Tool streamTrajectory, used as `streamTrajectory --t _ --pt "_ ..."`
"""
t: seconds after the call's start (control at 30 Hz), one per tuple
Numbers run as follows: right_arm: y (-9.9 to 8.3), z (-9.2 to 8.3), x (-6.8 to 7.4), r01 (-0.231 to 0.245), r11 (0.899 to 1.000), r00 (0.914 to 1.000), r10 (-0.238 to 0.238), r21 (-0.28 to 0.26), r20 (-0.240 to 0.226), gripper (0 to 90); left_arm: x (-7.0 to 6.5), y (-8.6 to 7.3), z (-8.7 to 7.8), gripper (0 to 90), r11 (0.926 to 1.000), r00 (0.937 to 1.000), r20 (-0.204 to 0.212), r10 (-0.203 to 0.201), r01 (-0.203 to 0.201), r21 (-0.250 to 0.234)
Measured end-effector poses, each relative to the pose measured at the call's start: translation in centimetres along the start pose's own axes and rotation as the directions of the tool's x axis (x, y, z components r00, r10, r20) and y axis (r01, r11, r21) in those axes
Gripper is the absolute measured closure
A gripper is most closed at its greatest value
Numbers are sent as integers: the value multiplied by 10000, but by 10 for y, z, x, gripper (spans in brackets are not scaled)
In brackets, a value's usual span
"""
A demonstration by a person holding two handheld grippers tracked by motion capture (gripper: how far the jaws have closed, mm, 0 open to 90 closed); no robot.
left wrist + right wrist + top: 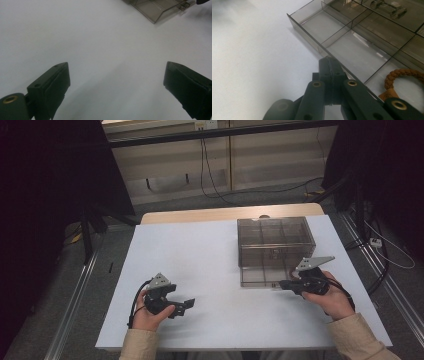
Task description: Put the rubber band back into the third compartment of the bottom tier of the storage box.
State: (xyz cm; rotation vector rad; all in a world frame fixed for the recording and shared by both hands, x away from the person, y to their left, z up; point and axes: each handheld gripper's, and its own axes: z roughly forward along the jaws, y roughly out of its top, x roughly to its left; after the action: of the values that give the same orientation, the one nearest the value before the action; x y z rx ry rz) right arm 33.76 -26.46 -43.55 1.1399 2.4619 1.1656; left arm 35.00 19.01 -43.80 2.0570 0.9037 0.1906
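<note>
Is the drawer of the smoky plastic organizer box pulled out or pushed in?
Pulled out. The drawer juts from the box front, its open-topped compartments exposed, a brown braided ring lying in one.

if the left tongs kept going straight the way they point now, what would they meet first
Probably nothing for a while: the left tongs stand open over the bare white table. Farther along that line lies the corner of the clear compartment box, though depth is unclear.
</note>
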Motion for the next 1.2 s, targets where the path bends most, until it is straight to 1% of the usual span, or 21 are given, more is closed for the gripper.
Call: streamTrajectory --t 0.1,0.27,0.43,0.77,1.07,1.2 --pt "-1 1 -1 -17 10000 10000 17 18 58 900 0 0 0 71 10000 10000 -10 -7 7 25" --pt "-2 5 -2 -11 9999 10000 11 141 19 900 0 0 0 71 10000 10000 3 -14 14 28" --pt "-2 7 -1 69 9998 10000 -70 160 45 900 0 0 1 71 10000 10000 -1 -13 13 49" --pt "-2 7 -2 58 9998 9999 -59 184 83 900 0 0 1 71 10000 10000 -3 -16 16 45" --pt "-2 10 -2 141 9994 9998 -146 309 165 900 0 0 1 71 10000 10000 -17 -13 13 70" --pt "-3 10 -3 87 9995 9997 -95 313 233 900 0 0 0 71 10000 10000 -17 8 -8 44"
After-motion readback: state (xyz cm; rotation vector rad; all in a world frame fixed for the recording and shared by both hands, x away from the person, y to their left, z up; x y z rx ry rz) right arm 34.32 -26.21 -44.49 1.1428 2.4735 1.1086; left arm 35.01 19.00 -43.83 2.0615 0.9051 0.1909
